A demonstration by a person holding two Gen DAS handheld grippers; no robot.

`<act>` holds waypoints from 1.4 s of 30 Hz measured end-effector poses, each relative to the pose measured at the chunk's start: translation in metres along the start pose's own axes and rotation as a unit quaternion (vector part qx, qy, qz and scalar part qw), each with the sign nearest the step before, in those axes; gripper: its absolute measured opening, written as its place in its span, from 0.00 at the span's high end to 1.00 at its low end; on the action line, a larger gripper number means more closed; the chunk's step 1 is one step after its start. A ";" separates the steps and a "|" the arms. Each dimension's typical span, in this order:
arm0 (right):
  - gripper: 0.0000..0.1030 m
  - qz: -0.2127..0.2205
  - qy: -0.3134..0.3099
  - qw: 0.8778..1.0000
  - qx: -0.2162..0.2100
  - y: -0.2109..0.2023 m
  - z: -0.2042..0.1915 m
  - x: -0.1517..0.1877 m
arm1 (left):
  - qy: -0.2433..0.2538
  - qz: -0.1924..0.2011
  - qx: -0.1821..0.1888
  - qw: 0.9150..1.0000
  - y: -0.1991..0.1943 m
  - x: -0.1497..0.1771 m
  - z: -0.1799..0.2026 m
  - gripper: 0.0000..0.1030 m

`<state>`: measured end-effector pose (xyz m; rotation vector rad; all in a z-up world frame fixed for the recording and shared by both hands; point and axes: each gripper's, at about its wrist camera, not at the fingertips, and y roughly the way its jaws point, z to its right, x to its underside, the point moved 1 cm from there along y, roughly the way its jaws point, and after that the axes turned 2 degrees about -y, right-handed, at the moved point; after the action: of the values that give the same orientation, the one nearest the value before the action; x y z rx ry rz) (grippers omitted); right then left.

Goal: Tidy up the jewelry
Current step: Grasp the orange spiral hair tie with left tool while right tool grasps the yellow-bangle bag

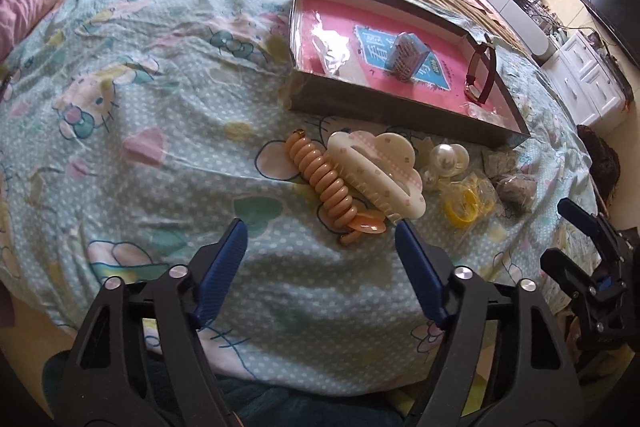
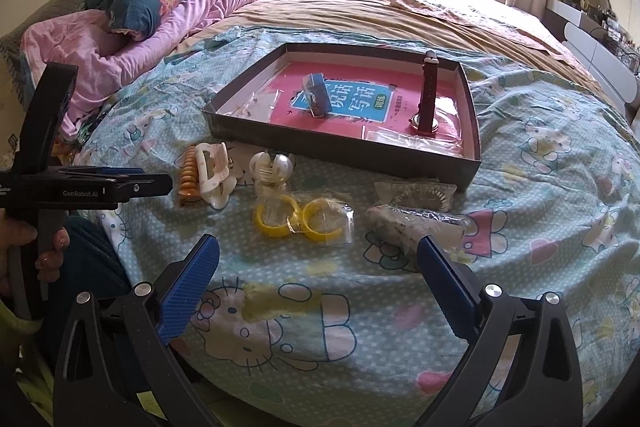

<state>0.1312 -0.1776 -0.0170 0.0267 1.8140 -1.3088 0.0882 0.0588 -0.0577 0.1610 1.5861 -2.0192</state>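
My left gripper [image 1: 320, 227] hangs with fingers apart, nothing between them; the orange coil hair tie [image 1: 326, 183] lies just beyond the tips, touching the cream hair claw [image 1: 380, 171]. My right gripper [image 2: 318, 255] gapes too, yellow rings [image 2: 298, 217] just ahead. All sit on the cartoon-print bedsheet [image 1: 140, 107], near the dark tray [image 2: 476, 131]. Bare sheet lies left of the coil.
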 end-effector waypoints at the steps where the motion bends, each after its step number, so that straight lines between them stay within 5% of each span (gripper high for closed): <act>1: 0.04 -0.001 0.001 1.000 -0.001 0.001 0.000 0.000 | -0.004 -0.006 0.002 1.000 0.004 -0.001 -0.001 0.47; 4: 0.04 -0.005 0.003 1.000 -0.004 0.006 0.000 0.001 | -0.020 -0.017 0.016 1.000 0.013 -0.004 -0.003 0.56; 11: 0.04 -0.019 0.004 1.000 -0.011 0.022 -0.001 0.001 | -0.021 -0.023 0.009 0.999 0.025 -0.013 0.000 0.57; 18: 0.04 -0.039 0.020 0.999 -0.021 0.049 0.000 -0.002 | -0.030 -0.026 0.017 0.999 0.031 -0.019 -0.005 0.84; 32: 0.05 -0.057 -0.005 0.998 0.010 0.095 -0.012 -0.009 | -0.030 -0.005 0.018 0.999 0.011 -0.017 -0.010 0.87; 35: 0.19 -0.049 -0.011 0.999 0.013 0.094 -0.011 -0.008 | -0.026 0.006 0.014 1.000 0.004 -0.017 -0.009 0.87; 42: 0.22 -0.046 -0.013 0.999 -0.004 0.080 -0.007 -0.005 | -0.008 0.026 0.007 1.000 -0.007 -0.019 0.000 0.87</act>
<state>0.1679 -0.1340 -0.0737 -0.0780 1.8164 -1.3598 0.1008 0.0666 -0.0432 0.1883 1.5434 -1.9869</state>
